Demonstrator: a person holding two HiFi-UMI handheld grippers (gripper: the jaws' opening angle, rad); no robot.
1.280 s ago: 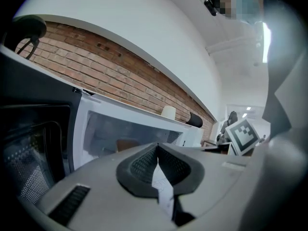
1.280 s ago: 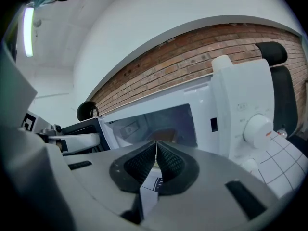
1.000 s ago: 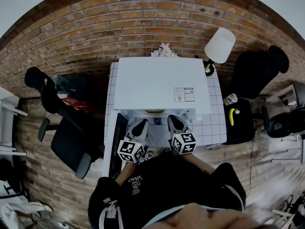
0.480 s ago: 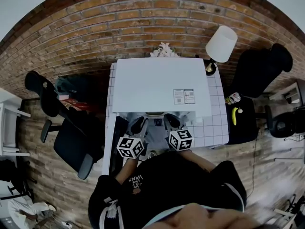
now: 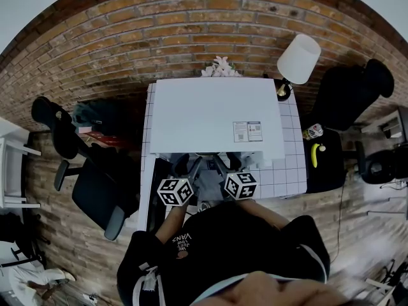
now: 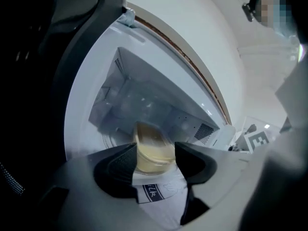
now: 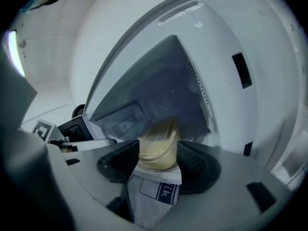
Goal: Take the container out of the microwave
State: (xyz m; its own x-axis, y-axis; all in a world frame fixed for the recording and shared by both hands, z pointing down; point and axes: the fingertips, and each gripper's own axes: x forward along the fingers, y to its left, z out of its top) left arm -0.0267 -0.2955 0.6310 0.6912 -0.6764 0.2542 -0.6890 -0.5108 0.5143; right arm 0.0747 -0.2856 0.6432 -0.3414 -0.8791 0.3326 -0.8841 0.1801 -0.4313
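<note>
Container (image 6: 150,139) at twelve o'clock between jaws of my left claw (image 6: 155,151) and right claw (image 7: 159,151); both have just been opening, spread, not pinching; grasp likely next.

On table (image 5: 290,171), filling left and middle up to back edge: microwave (image 5: 217,116). In its cavity: container (image 6: 153,150). At back right corner: lamp (image 5: 298,59). At back edge, behind microwave: flowers (image 5: 220,67). Left of table: chair (image 5: 92,193).
</note>
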